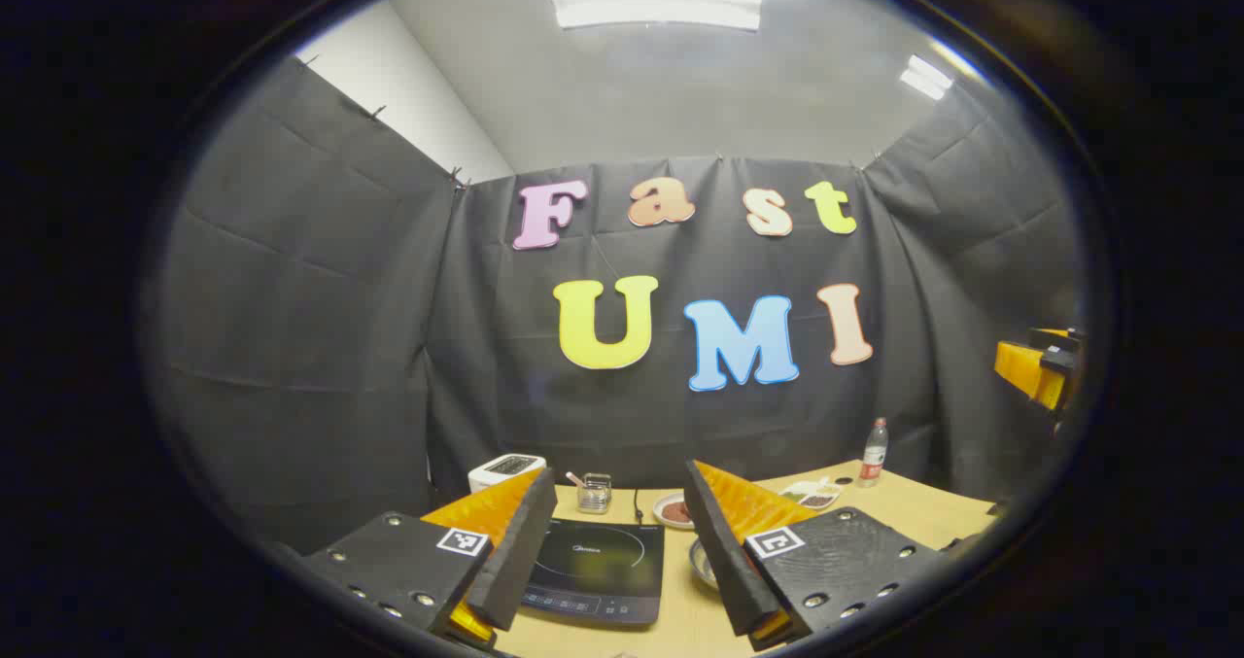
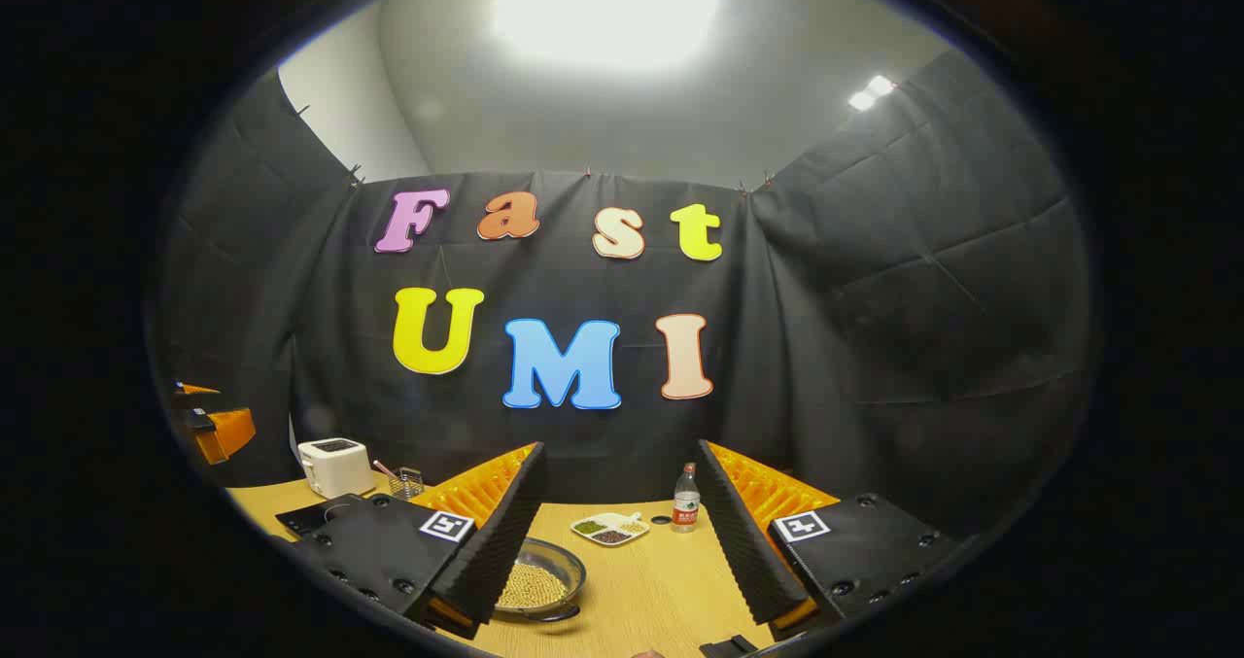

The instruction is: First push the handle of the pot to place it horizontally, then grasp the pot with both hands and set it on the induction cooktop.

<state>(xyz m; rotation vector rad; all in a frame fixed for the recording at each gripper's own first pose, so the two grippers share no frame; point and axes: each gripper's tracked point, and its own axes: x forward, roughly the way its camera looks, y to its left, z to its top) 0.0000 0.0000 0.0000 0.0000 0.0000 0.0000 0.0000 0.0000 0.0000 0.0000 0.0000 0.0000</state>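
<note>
The pot (image 2: 544, 580) is a shallow metal pan filled with pale beans, resting on the wooden table (image 2: 641, 590). Its dark handle (image 2: 550, 615) shows at the near rim. My right gripper (image 2: 620, 454) is open above the table, and its left finger covers the pot's left side. In the left gripper view the black induction cooktop (image 1: 595, 569) lies flat between the fingers of my open left gripper (image 1: 618, 476). A sliver of the pot (image 1: 701, 561) peeks out beside the right finger. Neither gripper touches anything.
A white toaster (image 2: 333, 466) and a glass jar (image 1: 594, 493) stand at the back left. A small dish (image 1: 671, 510), a divided plate (image 2: 609, 528) and a water bottle (image 2: 686, 499) sit at the back. The other gripper (image 1: 1035, 366) shows at the right edge.
</note>
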